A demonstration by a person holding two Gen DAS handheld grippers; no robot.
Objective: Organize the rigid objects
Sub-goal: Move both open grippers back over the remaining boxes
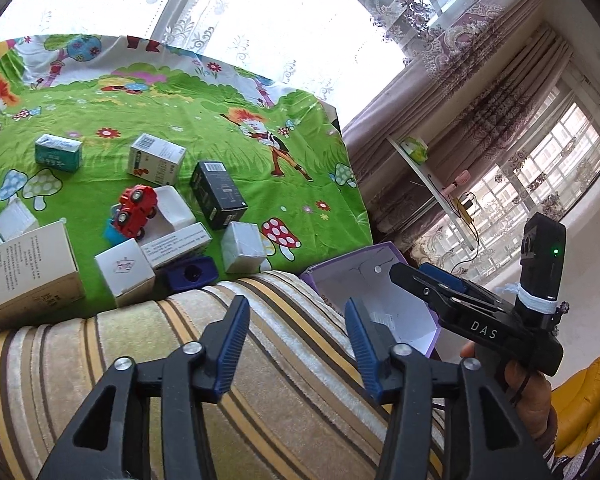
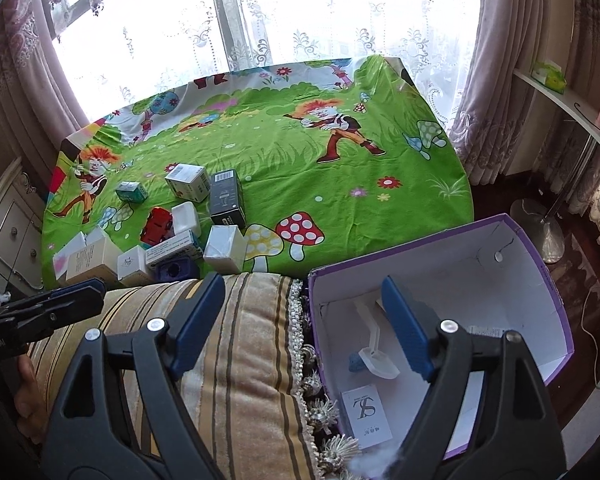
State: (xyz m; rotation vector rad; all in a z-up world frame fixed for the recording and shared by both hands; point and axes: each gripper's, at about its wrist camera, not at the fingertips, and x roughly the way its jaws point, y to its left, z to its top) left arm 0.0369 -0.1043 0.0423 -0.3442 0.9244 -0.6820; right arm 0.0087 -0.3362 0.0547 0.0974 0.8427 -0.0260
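**Green cloth, purple bin: boxes waiting to be sorted**

Green cartoon-printed cloth covers the bench, the largest thing in view, and the task's things sit clustered at its near left corner. Nearer the cameras lies a striped beige-and-brown velvet cushion, and beside it on the right stands the open purple cardboard bin with a white inside. It already holds one white plastic scoop, one small white card box printed with an "S" logo and one small blue piece, too small to name.

On the cloth I count about nine cartons, some half hidden: the tall black cardboard box is the easiest to tell, with one green-and-white carton well behind it. There is one red toy car and one dark blue plastic block at the cloth's near edge.

Both tools hover over the cushion, empty. The left hand-held gripper has its jaws spread wide; the right hand-held gripper is likewise spread, its right finger over the bin.

To do the next pick well, I judge it best to take an outer piece first, such as the dark blue plastic block, closing across its narrow faces so neighbours are not knocked.
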